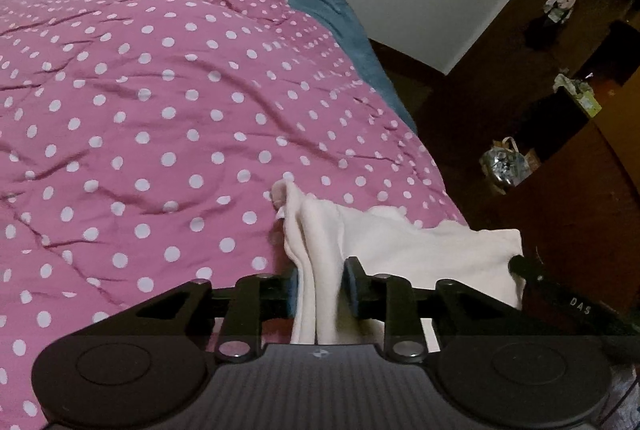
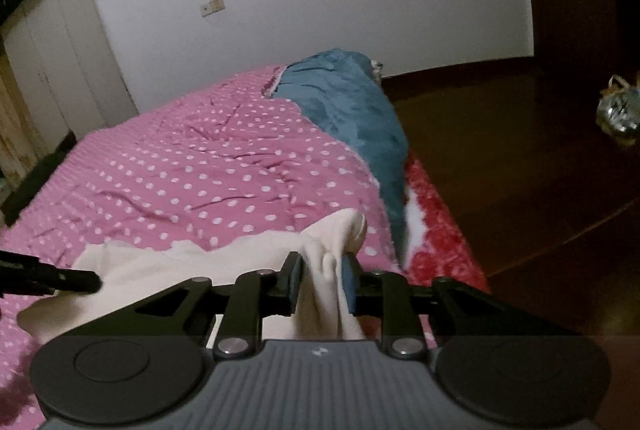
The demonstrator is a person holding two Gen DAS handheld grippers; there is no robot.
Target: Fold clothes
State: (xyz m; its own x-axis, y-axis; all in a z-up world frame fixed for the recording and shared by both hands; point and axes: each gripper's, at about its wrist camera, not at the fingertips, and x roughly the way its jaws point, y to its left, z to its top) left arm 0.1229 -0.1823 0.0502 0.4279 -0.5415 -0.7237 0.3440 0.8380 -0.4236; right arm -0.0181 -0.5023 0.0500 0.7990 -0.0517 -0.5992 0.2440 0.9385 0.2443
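A cream garment (image 1: 420,250) lies at the near edge of a bed with a pink polka-dot cover (image 1: 160,110). One bunched corner of it runs up between the jaws of my left gripper (image 1: 320,270); the cloth leans on the left pad, with a thin gap at the right pad. In the right wrist view the garment (image 2: 160,266) stretches leftward, and its other bunched corner fills the gap of my right gripper (image 2: 322,262), touching both pads. Each gripper's black tip shows at the edge of the other's view.
A blue blanket (image 2: 352,110) lies along the bed's far right side, above a red patterned cover (image 2: 440,250). Dark wooden floor (image 2: 520,170) is to the right, with a bag (image 1: 500,162) and small items by dark shelving. A white cabinet (image 2: 60,70) stands at the left.
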